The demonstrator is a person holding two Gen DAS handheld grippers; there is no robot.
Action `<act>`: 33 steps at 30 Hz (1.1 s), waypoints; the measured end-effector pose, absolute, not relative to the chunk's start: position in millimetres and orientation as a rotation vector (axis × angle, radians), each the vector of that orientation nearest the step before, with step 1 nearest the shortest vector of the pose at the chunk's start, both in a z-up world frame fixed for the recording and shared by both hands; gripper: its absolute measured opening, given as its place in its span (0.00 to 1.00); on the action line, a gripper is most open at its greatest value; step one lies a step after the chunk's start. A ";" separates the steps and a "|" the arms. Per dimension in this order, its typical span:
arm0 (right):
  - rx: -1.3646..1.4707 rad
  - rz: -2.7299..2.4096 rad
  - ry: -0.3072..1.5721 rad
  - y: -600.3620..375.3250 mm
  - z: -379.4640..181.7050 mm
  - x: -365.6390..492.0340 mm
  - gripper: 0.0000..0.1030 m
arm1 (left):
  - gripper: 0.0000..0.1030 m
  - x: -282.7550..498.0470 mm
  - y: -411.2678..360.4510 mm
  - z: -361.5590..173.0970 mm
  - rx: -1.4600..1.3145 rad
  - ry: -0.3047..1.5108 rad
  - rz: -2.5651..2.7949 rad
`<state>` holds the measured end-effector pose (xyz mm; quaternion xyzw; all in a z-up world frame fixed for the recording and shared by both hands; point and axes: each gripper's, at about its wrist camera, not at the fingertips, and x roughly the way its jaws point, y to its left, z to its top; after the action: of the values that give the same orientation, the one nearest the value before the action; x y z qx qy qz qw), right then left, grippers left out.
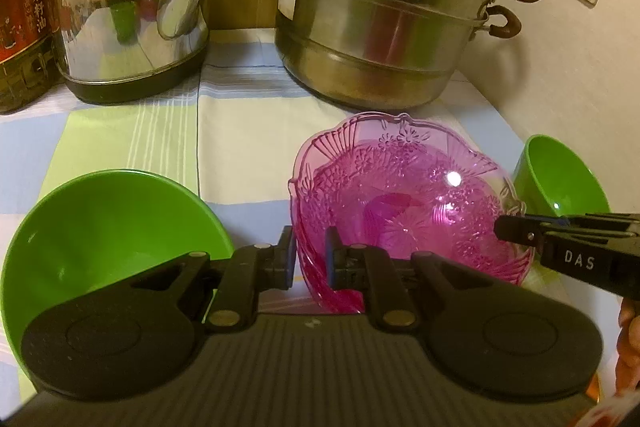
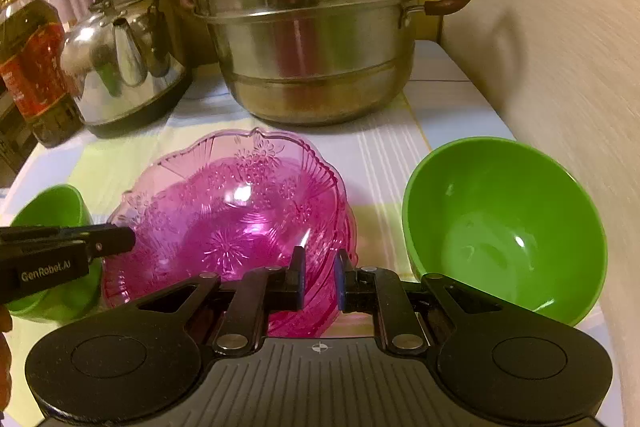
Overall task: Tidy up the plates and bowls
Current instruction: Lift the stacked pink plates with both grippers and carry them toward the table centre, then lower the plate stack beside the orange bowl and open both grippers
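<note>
Both grippers clamp the pink bowl (image 1: 404,203) by its rim: the left gripper (image 1: 310,259) on one side, the right gripper (image 2: 320,279) on the other. It sits on the surface (image 1: 160,131) between two green bowls (image 2: 504,227). Next, I think, they let go gently.

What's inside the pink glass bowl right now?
The pink glass bowl looks empty: only its moulded flower pattern and light glints show. The left gripper and right gripper clamp its near rim, hiding that part of the inside.
</note>
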<state>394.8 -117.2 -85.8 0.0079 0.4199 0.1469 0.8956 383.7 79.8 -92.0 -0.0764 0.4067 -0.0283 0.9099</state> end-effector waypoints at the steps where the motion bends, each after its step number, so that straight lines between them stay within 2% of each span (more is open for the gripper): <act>1: 0.016 0.304 0.874 -117.5 -87.1 395.0 0.14 | 0.13 383.9 79.6 -92.5 -0.158 0.840 -0.058; 9: 0.004 0.298 0.868 -117.4 -89.9 394.8 0.14 | 0.13 385.7 77.9 -96.1 -0.150 0.850 -0.058; 12: -0.020 0.295 0.857 -115.3 -91.7 394.0 0.15 | 0.17 386.9 78.3 -96.8 -0.141 0.851 -0.030; 13: -0.023 0.291 0.853 -115.6 -92.1 393.5 0.19 | 0.20 386.7 79.0 -96.8 -0.141 0.849 -0.026; 14: -0.019 0.287 0.852 -116.3 -92.3 393.3 0.30 | 0.20 386.6 80.3 -96.4 -0.148 0.847 -0.023; 16: 0.007 0.285 0.856 -120.3 -91.7 392.9 0.42 | 0.20 385.8 82.2 -94.6 -0.154 0.840 -0.019; 17: 0.020 0.286 0.851 -122.1 -90.3 393.1 0.43 | 0.20 385.3 82.7 -93.4 -0.157 0.834 -0.018; 33: 0.082 0.285 0.820 -134.7 -73.7 386.6 0.44 | 0.20 375.9 81.7 -81.3 -0.166 0.806 -0.037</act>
<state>386.6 -134.7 -73.7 0.0395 0.3970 0.1379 0.9066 375.9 81.7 -81.3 -0.0808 0.3915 -0.0181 0.9164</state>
